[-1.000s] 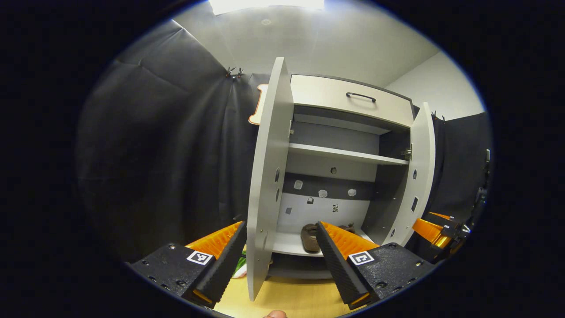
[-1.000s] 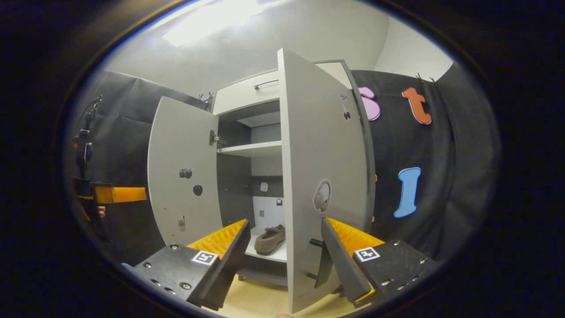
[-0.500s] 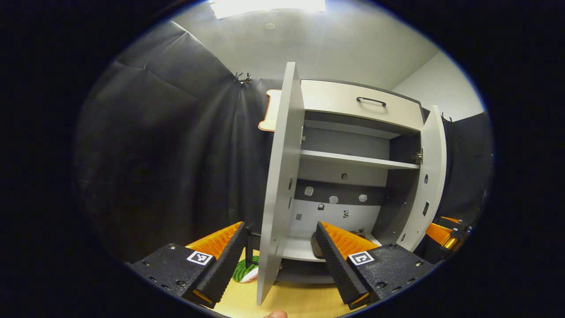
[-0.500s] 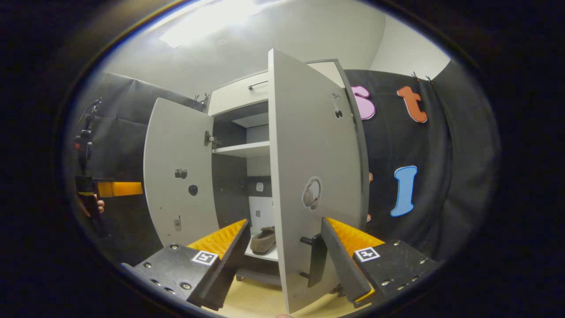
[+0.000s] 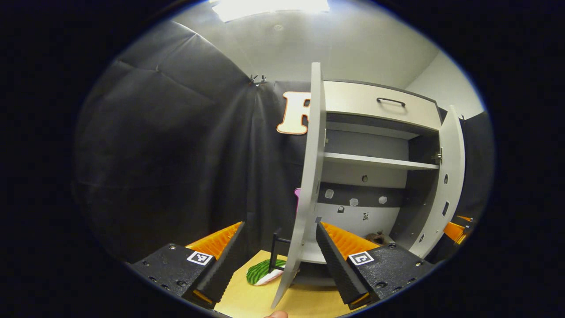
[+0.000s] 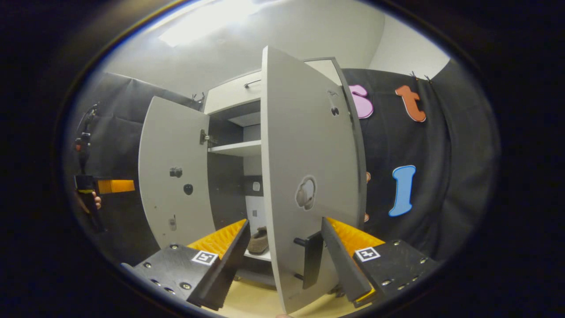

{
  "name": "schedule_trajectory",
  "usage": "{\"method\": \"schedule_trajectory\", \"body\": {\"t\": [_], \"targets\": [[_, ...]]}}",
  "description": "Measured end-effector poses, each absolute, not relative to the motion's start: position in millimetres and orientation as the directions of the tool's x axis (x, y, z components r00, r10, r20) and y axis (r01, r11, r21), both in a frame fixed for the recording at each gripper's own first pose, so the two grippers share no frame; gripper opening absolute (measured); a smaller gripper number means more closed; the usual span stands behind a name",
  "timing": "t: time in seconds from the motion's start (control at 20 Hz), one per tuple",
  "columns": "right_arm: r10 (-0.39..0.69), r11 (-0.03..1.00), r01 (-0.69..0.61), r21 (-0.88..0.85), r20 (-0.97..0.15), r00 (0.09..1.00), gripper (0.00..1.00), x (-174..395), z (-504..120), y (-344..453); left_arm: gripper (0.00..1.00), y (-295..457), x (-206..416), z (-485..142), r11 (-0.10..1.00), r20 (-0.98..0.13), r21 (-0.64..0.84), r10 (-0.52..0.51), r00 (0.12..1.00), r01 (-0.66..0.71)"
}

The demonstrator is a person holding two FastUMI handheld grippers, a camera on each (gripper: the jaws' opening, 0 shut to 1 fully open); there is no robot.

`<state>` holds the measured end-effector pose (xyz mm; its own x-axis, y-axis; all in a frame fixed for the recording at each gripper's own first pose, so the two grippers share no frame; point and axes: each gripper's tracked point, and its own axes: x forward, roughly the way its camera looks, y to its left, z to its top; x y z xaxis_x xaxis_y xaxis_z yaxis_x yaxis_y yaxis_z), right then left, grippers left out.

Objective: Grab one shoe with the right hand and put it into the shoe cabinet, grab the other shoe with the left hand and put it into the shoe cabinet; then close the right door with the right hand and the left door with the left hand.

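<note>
The white shoe cabinet (image 5: 353, 99) stands with both doors swung out. In the left gripper view the left door (image 5: 309, 176) is seen edge-on between my fingers, its black handle (image 5: 274, 249) on the outer side. My left gripper (image 5: 279, 224) is open, holding nothing. A brown shoe (image 5: 378, 238) lies on the bottom shelf, half hidden by a finger. In the right gripper view the right door (image 6: 309, 154) stands between my fingers, its handle (image 6: 311, 260) close to the right finger (image 6: 348, 247). My right gripper (image 6: 284, 222) is open. A brown shoe (image 6: 258, 240) lies inside.
The floor (image 5: 251, 300) is light wood. A green striped object (image 5: 264, 271) lies on it by the left door's foot. The cabinet has a top drawer (image 5: 390, 102) and an upper shelf (image 5: 375, 161). The other gripper (image 6: 106, 187) shows far left with a hand.
Both grippers have moved outward round their doors. The left door now shows edge-on with its handle in sight. The right door's outer face and handle show more.
</note>
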<state>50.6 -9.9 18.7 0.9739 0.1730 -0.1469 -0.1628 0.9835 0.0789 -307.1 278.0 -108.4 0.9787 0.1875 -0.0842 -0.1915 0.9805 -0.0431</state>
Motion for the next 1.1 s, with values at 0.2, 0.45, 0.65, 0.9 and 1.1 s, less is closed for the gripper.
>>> {"method": "schedule_trajectory", "body": {"t": [0.2,0.45,0.65,0.9,1.1], "targets": [[0.171,0.984,-0.161,0.072,-0.151,0.974,0.97,52.9,16.6,-12.6,0.96,293.2,-300.6,-118.0,0.971,-0.101,-0.049,0.226,0.969,-0.232],[0.161,0.985,-0.150,0.083,-0.140,0.977,0.97,50.2,20.8,-17.7,0.96,312.1,-296.7,-126.4,0.957,-0.110,-0.078,0.271,0.956,-0.280],[0.212,0.974,-0.197,0.109,-0.140,0.967,0.97,55.4,24.5,-6.7,0.96,319.5,-292.5,-136.4,0.950,-0.129,-0.088,0.286,0.949,-0.299],[0.281,0.957,-0.264,0.123,-0.153,0.947,0.97,62.2,22.4,24.2,0.93,321.0,-294.2,-146.0,0.949,-0.146,-0.084,0.289,0.946,-0.303],[0.323,0.945,-0.308,0.113,-0.158,0.933,0.99,66.7,18.0,43.5,0.93,328.1,-303.0,-149.2,0.946,-0.149,-0.084,0.299,0.943,-0.313]]}}
